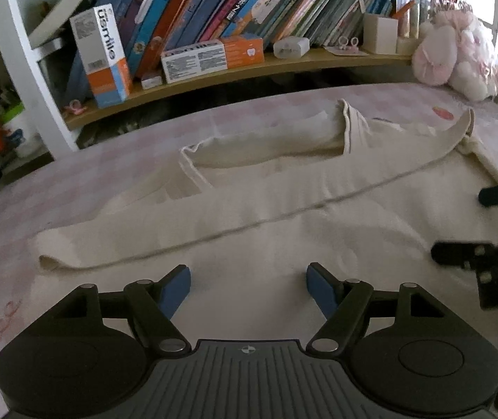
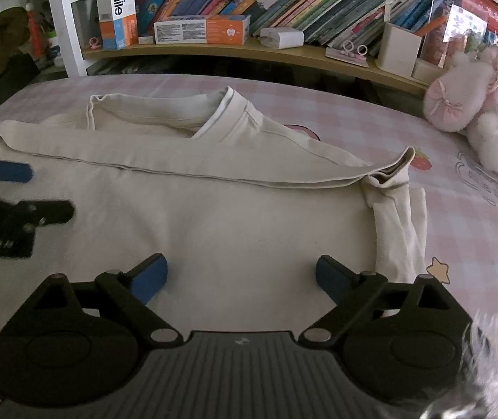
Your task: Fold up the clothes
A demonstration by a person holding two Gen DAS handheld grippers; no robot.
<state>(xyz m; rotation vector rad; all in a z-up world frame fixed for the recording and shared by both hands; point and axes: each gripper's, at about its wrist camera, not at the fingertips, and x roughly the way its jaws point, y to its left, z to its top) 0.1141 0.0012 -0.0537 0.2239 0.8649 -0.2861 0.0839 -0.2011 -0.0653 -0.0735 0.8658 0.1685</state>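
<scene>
the cream long-sleeved cotton top [image 2: 214, 216] lay spread on the pink checked bedsheet [image 2: 371, 111], one sleeve folded across its chest, neckline toward twelve o'clock and the other sleeve folded down along the side at three o'clock. the left gripper [image 1: 249, 288] and the right gripper [image 2: 242, 276] both hovered over the body cloth, tongs apart and holding nothing. the sleeves looked done; the next move probably called for pinching the near hem at six o'clock and carrying it toward the collar
</scene>
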